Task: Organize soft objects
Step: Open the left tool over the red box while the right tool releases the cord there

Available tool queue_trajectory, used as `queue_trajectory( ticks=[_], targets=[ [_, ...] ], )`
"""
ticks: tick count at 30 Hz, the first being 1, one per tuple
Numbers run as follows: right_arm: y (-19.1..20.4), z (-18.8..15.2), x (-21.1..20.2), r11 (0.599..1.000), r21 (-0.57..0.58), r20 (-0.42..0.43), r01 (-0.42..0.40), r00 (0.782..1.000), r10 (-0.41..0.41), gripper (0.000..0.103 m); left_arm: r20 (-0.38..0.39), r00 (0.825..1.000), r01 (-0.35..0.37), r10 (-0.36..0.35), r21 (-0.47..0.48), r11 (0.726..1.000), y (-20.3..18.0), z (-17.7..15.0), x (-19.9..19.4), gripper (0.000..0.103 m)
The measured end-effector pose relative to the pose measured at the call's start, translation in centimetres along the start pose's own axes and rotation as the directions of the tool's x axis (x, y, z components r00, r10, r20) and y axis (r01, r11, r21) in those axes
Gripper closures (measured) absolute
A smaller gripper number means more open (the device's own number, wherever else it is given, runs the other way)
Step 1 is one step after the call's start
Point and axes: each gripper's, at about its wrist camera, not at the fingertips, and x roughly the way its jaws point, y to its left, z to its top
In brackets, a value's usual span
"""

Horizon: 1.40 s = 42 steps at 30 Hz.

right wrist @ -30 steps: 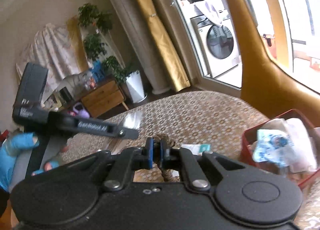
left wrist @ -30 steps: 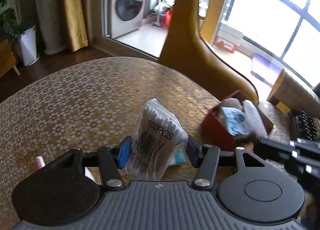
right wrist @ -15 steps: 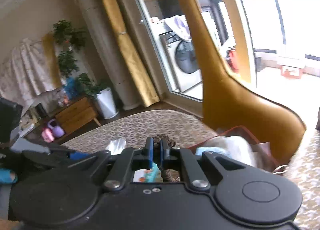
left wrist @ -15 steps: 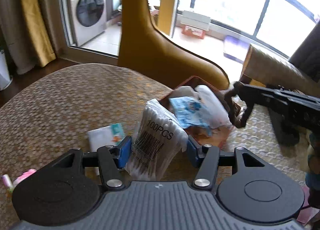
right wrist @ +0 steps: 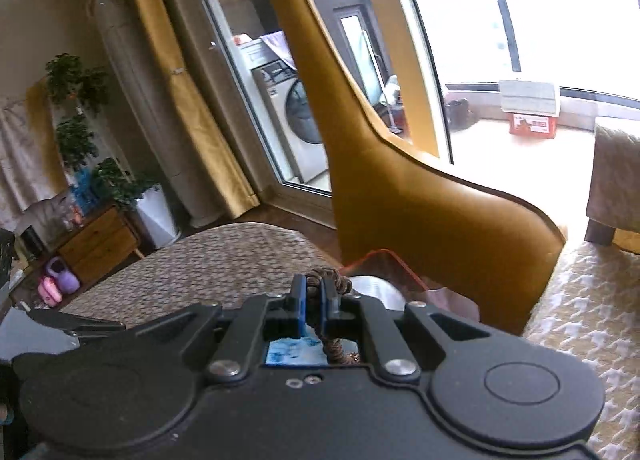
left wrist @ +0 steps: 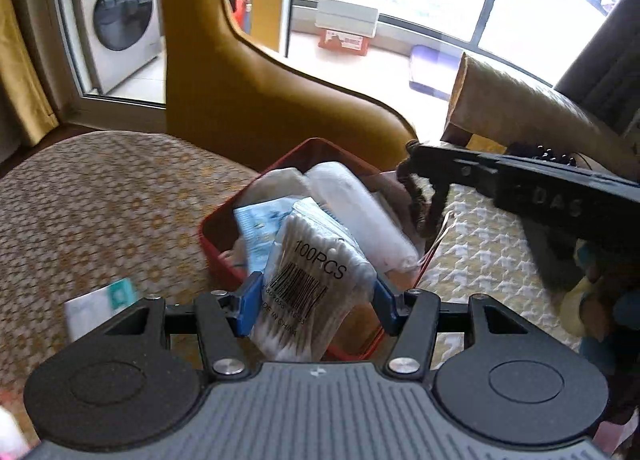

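Observation:
My left gripper [left wrist: 316, 296] is shut on a clear bag of cotton swabs [left wrist: 308, 284] printed 100PCS, held just above the near corner of a red box [left wrist: 224, 256]. The box holds a blue-printed packet [left wrist: 256, 227] and a white roll [left wrist: 356, 211]. My right gripper [right wrist: 314, 292] is shut on a brown braided hair tie [right wrist: 334, 344], which hangs over the box's far right side; in the left wrist view the hair tie [left wrist: 424, 203] dangles from that gripper [left wrist: 412, 157]. The red box rim [right wrist: 384, 254] peeks past the right fingers.
A patterned tablecloth [left wrist: 100, 211] covers the round table. A small white and teal packet [left wrist: 100, 300] lies left of the box. A mustard giraffe-shaped chair [left wrist: 256, 99] stands behind the table. A houndstooth cloth [left wrist: 480, 260] lies to the right. A gloved hand [left wrist: 592, 292] holds the right tool.
Both grippers have moved right toward the red box, which now sits directly under the swab bag. The hair tie has come over the box's right side. Both grips are unchanged.

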Motion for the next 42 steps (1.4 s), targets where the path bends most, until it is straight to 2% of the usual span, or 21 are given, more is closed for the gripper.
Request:
queue_trajectory(
  ticks=[4,8,16,22,25,28,33,42],
  targets=[
    [-1.9,-0.1,1.3,0.999,0.02,-0.011,0.032,0.999,-0.031,0.097,0.02,1.0,0.023,-0.024,0.042,0.999,-1.3,0.9,1.8,0.047],
    [-3.6,-0.7,2.4,0.998,0.047,-0.033,0.051,0.998,-0.049,0.097,0.002,0.999,0.038,-0.038,0.071,0.997,-2.3,0.9,3.9,0.047],
    [-4.9,-2.2,4.1,0.996,0.078,-0.085,0.049,0.996,-0.042,0.097,-0.038,0.999,0.041,-0.039,0.061,0.997,-2.1,0.0,6.7,0.046],
    [-5.0,-3.1,5.1,0.994,0.1,-0.121,0.047,0.992,-0.035,0.097,-0.041,0.999,0.035,-0.033,0.057,0.998,-1.9,-0.5,7.3,0.045],
    [-4.8,-3.3,5.6,0.992,0.111,-0.139,0.052,0.99,-0.036,0.095,-0.034,0.999,0.033,-0.031,0.053,0.998,-1.9,-0.8,7.4,0.037],
    [-4.6,-3.4,5.9,0.991,0.124,-0.16,0.051,0.987,-0.031,0.087,-0.022,0.999,0.045,-0.045,0.029,0.999,-1.6,-1.0,7.2,0.03],
    [-4.3,-3.3,5.4,0.989,0.139,-0.156,0.047,0.987,-0.025,0.073,0.003,0.998,0.055,-0.055,0.025,0.998,-1.3,-1.3,6.0,0.03],
    [-3.4,-3.1,3.5,0.986,0.158,-0.145,0.052,0.989,-0.029,0.065,0.053,0.997,0.065,-0.063,-0.031,0.997,0.5,-2.4,2.0,0.03]
  ],
)
